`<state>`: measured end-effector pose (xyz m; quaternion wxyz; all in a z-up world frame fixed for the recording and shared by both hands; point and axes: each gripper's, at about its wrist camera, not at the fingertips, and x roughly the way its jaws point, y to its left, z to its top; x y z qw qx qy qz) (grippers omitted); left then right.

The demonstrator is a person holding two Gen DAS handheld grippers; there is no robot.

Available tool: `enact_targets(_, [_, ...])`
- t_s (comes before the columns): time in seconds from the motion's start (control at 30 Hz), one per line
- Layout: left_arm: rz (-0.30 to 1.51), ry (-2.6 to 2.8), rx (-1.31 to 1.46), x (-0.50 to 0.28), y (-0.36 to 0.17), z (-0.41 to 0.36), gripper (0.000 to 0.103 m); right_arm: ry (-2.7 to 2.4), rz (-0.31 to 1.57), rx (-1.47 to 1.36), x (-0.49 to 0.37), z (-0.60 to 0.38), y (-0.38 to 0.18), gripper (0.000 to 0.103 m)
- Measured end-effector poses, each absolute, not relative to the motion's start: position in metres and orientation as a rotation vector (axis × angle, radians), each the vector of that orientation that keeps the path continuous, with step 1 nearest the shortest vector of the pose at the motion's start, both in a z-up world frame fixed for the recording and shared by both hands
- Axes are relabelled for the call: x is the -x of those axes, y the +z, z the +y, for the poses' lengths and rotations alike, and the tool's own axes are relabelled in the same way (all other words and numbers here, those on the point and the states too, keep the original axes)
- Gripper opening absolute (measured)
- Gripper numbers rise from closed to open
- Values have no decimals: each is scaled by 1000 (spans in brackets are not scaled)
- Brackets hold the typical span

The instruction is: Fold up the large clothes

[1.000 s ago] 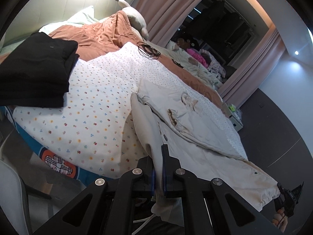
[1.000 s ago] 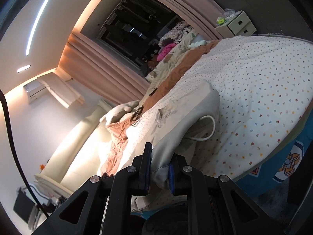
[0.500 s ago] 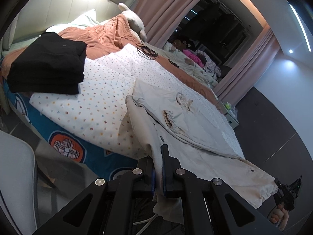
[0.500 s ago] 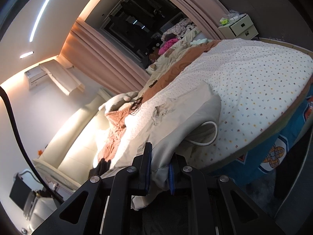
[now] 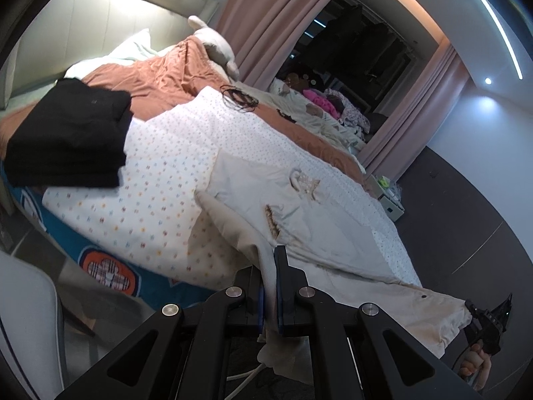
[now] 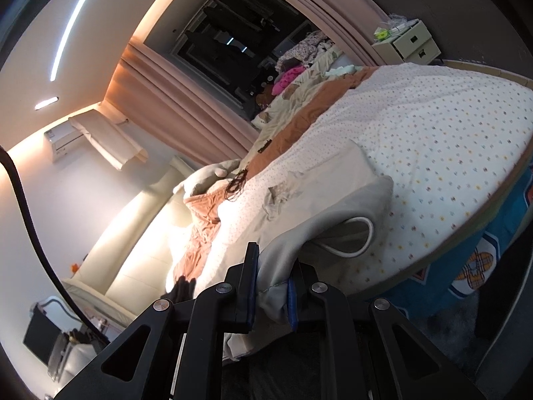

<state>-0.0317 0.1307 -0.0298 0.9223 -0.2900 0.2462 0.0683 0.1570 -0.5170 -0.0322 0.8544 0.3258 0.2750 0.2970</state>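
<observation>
Both claws were closed on the same beige garment (image 5: 319, 223). Left claw (image 5: 270, 286) had its two jaws pressed together on a thin edge of the cloth, and right claw (image 6: 271, 286) had a thicker bunch of the same cloth (image 6: 319, 206) between its jaws, which stood a little more apart. In the left view the right claw (image 5: 488, 320) was seen far at the lower right, at the cuff end of the garment.

Most of the garment lay spread on the bed (image 5: 160, 180), over a white cover with small coloured dots (image 6: 433, 126), and its near edge hung off the side of the bed toward the claws. A white cord loop (image 6: 361, 236) came out from under the folded part. A stack of black folded clothes (image 5: 70, 133) sat well apart on the left side of the bed, beside an orange blanket (image 5: 160, 73). A small black tangle of wire (image 5: 238, 98) lay further up on the cover.
</observation>
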Motion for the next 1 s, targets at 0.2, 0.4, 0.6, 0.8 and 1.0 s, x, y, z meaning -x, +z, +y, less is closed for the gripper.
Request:
enact_targets(0.2, [442,131,569,-6,0,143,5,634,533,-684,-192,-507,-3,15])
enact_targets(0.4, [410,140,549,-64,23,162,5,618,494,-699,-245,-495,16,15])
enact_targets(0.6, [429,159,507,-124,31,179,5,596,484,-695,-299,-474,26,15])
enact_targets(0.8, [449,179,509,-178,24,199,5,570,488,-667,-346,-455,28,15])
enact_targets(1.0, [467,213,499,-227,12,215,5,542,487,-621,-388,-439,30,15])
